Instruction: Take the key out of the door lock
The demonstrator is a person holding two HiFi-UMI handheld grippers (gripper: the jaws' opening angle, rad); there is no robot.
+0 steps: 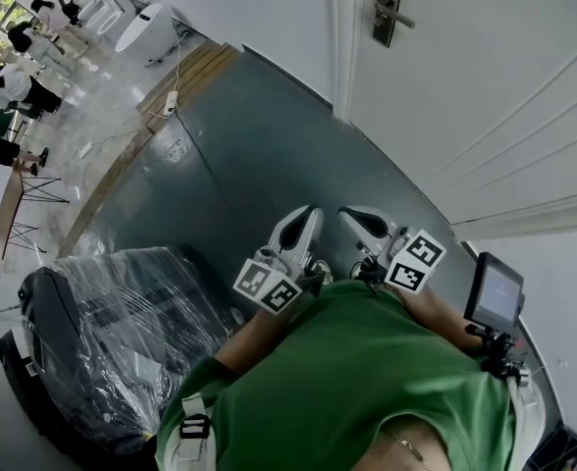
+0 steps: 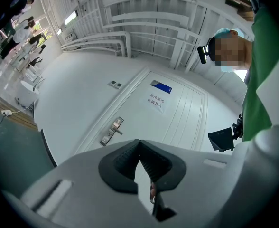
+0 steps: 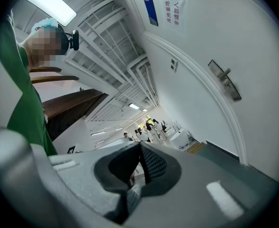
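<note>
The white door (image 1: 485, 77) stands ahead at the upper right, with a metal lock plate and lever handle (image 1: 389, 10) on it. The lock plate (image 2: 112, 131) also shows in the left gripper view, and the lever handle (image 3: 224, 80) in the right gripper view. It is too small to make out a key in any view. My left gripper (image 1: 313, 211) and right gripper (image 1: 346, 214) hover side by side close to my chest, well short of the door. The left gripper (image 2: 139, 142) has its jaws together with nothing between them. So does the right gripper (image 3: 140, 146).
A black bulky object wrapped in clear plastic (image 1: 112, 332) sits at my left. A small screen on a mount (image 1: 495, 292) is at my right. A cable (image 1: 185, 130) crosses the dark floor near a wooden step (image 1: 188, 78). People (image 1: 14, 77) stand far off left. A paper notice (image 2: 155, 101) hangs on the door.
</note>
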